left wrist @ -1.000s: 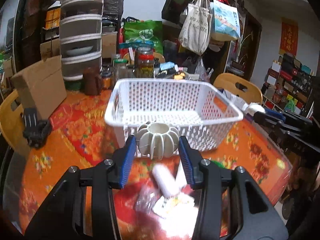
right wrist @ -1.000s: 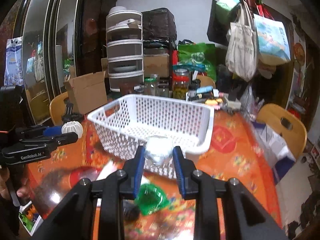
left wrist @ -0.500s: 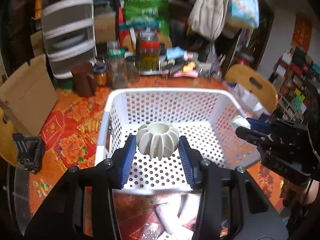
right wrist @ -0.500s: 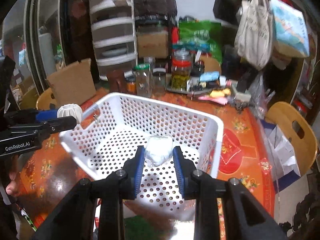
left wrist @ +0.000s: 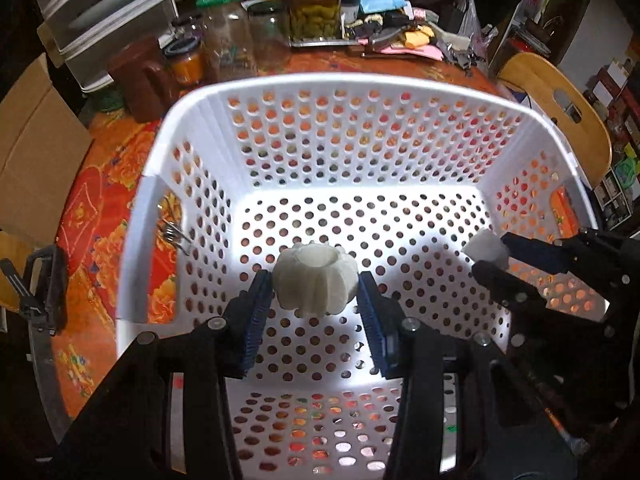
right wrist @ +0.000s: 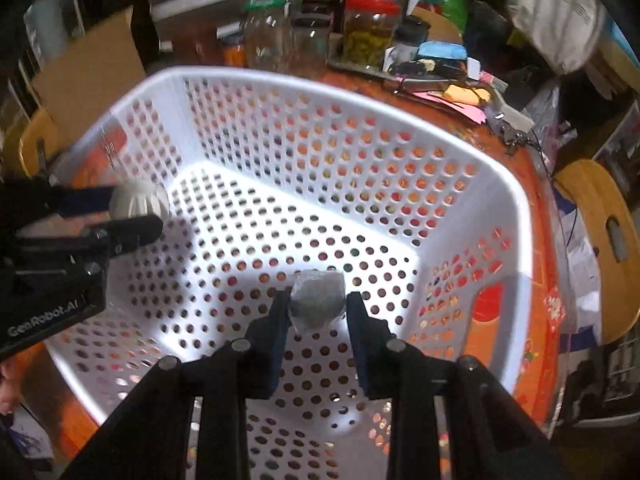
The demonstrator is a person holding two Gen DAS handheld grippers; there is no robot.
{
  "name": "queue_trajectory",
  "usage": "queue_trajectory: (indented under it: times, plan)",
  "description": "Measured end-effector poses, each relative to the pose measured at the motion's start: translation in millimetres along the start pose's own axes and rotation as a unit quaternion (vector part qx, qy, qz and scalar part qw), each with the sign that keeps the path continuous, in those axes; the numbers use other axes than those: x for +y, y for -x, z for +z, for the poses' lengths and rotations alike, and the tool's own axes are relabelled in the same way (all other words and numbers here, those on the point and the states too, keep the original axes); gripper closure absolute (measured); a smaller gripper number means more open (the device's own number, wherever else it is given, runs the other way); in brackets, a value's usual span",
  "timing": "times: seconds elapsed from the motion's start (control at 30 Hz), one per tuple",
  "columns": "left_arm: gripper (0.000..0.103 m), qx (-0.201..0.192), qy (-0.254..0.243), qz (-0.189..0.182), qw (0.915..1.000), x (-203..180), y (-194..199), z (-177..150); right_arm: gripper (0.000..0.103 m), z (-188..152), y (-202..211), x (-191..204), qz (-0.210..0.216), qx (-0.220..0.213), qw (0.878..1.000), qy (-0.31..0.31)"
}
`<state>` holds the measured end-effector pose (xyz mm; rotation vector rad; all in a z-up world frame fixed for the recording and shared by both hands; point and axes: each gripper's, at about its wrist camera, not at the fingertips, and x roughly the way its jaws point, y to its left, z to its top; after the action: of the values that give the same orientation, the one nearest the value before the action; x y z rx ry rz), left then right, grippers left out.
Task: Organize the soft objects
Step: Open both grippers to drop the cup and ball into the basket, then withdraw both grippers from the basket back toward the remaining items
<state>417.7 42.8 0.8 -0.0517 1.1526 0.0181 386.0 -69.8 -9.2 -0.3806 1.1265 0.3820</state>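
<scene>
A white perforated basket (left wrist: pixel 400 84) fills both views; its rim also shows in the right wrist view (right wrist: pixel 360 96). My left gripper (left wrist: pixel 316 292) is shut on a cream ribbed soft ball (left wrist: pixel 316 280) and holds it above the basket floor. The ball also shows in the right wrist view (right wrist: pixel 138 202). My right gripper (right wrist: pixel 316 306) is shut on a grey-white soft wad (right wrist: pixel 318 300) over the basket floor. The wad also shows in the left wrist view (left wrist: pixel 484 248), at the basket's right side.
Glass jars (left wrist: pixel 314 4) and clutter stand behind the basket on the orange floral tablecloth (left wrist: pixel 100 208). A cardboard box (left wrist: pixel 36 148) is at the left. A wooden chair (left wrist: pixel 560 100) stands at the right. A metal clip (left wrist: pixel 172 232) hangs on the basket's left wall.
Both grippers have moved forward and tilted down, from in front of the basket to inside it, each still holding its object.
</scene>
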Motion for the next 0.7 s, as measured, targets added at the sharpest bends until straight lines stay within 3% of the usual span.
queue_trajectory:
  times: [0.3, 0.4, 0.47, 0.6, 0.7]
  plan:
    - [0.061, 0.002, 0.021, -0.013, 0.9997, 14.1, -10.7, -4.2, 0.074, 0.6, -11.6, 4.8, -0.001, 0.009, 1.0, 0.005]
    - [0.055, -0.004, 0.024, -0.026, 0.9994, 16.2, -6.5, -4.9, 0.059, -0.3, -7.6, -0.1, 0.002, -0.001, 1.0, -0.004]
    - [0.047, -0.019, 0.023, -0.034, 0.999, 14.8, 1.2, -6.1, 0.043, -0.7, -2.3, -3.4, 0.005, -0.012, 1.0, -0.007]
    - [0.037, -0.048, 0.022, -0.039, 0.9978, 12.3, 22.7, -7.5, 0.042, -3.5, 16.9, -7.7, 0.021, -0.04, 0.999, -0.019]
    - [0.03, -0.093, 0.029, -0.051, 0.9939, 17.3, 55.2, -13.9, 0.031, -9.1, 38.4, -10.6, 0.026, -0.071, 0.997, -0.023]
